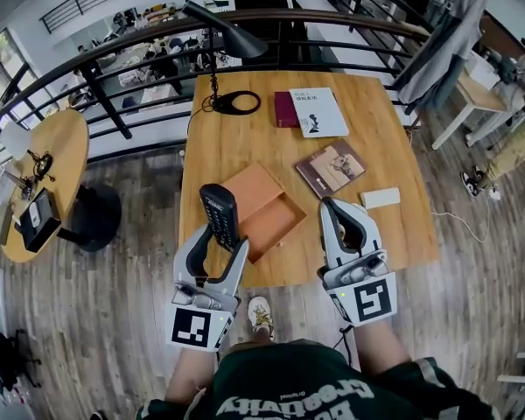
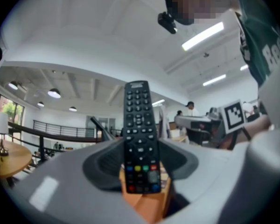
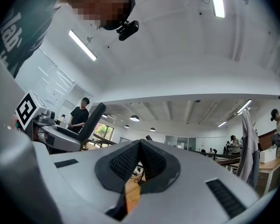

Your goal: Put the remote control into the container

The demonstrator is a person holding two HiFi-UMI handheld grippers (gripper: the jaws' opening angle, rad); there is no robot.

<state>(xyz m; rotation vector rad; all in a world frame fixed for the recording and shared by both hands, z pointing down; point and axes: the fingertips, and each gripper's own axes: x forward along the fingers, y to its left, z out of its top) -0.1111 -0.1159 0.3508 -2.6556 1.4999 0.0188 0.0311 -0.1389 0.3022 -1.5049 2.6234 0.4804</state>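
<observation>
1. Firmly, the left gripper [image 1: 220, 239] clamps the lower end of the remote control [image 1: 220, 213], which stands upright.
2. The right gripper [image 1: 331, 208] has its jaws pressed together, empty.
3. The remote control is just left of the open wooden container [image 1: 273, 227] on the table [image 1: 394, 129].

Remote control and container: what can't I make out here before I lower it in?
- Head view: the remote control and left gripper cover the wooden container's near-left edge.
- Left gripper view: the remote control hides everything below except an orange wooden sliver; container or table, unclear.
- Right gripper view: the shut right gripper blocks the table; container unseen.
- Button labels: too small everywhere.
</observation>
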